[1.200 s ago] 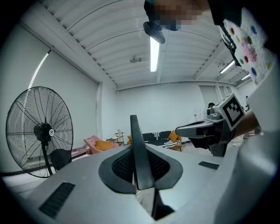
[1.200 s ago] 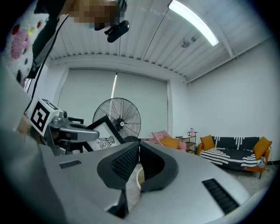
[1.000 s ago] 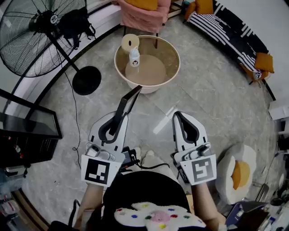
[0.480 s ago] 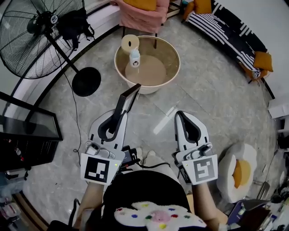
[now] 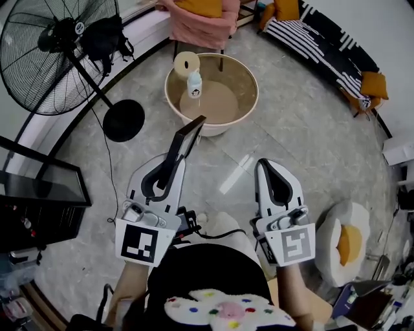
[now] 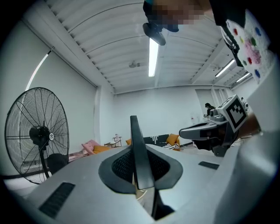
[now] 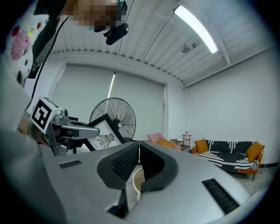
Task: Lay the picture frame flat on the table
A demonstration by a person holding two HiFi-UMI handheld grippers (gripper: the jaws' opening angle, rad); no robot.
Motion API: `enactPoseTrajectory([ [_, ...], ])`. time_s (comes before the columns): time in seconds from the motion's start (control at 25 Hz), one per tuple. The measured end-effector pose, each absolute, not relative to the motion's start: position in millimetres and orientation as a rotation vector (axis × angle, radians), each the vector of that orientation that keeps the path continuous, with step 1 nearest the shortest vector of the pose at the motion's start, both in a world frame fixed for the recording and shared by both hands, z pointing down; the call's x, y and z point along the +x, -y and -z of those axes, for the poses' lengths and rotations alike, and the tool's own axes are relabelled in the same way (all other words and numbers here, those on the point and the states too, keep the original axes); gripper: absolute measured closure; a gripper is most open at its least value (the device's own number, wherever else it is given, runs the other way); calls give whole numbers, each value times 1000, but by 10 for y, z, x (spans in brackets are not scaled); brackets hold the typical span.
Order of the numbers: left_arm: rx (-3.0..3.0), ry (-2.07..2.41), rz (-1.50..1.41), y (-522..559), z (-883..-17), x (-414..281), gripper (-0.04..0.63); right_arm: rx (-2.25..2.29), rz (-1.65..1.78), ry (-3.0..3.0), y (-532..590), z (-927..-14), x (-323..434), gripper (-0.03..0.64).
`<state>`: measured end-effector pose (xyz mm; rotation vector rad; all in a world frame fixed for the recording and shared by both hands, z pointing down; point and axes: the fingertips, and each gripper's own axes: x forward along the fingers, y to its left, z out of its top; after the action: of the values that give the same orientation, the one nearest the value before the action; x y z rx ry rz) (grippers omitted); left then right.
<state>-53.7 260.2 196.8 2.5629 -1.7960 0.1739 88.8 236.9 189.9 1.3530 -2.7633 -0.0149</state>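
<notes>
Black-edged picture frame [image 5: 187, 136] is clamped in the left tongs [image 5: 175, 165], pads pressing on both faces. It stands on edge and sticks out past the tips. It is not flat and not on the table [image 5: 250, 83]: it is held in the air over the grey tiled floor [image 5: 304, 129], and in the head view its far corner shows against the table's near rim. The right gripper view shows the frame's face, a white sheet with a dark insect-like drawing.

Right tongs [image 5: 269, 165] are closed, pads together, nothing between them. They sit beside the left tongs, well apart from them, and both point level toward the table.

The table is round and beige, with a toilet paper roll [image 5: 186, 61] and a small bottle [image 5: 193, 83] just beside each other at its far-left part. A pink chair [image 5: 206, 19] is behind the table. To the left stands a big black pedestal fan [image 5: 57, 57], its round base on the floor. At far right is a black-and-white striped sofa [image 5: 320, 40] with orange cushions [image 5: 376, 85]. A fried-egg shaped cushion [image 5: 341, 245] lies on the floor right of the right tongs.
</notes>
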Motion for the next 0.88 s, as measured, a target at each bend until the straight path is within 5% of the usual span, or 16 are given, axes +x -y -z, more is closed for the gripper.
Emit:
enactPoseTrajectory([
  [0.88, 2515, 1867, -146, -2044, -2000, -673, 549, 1305, 51, 2781, -1751, -1980, 772, 583],
])
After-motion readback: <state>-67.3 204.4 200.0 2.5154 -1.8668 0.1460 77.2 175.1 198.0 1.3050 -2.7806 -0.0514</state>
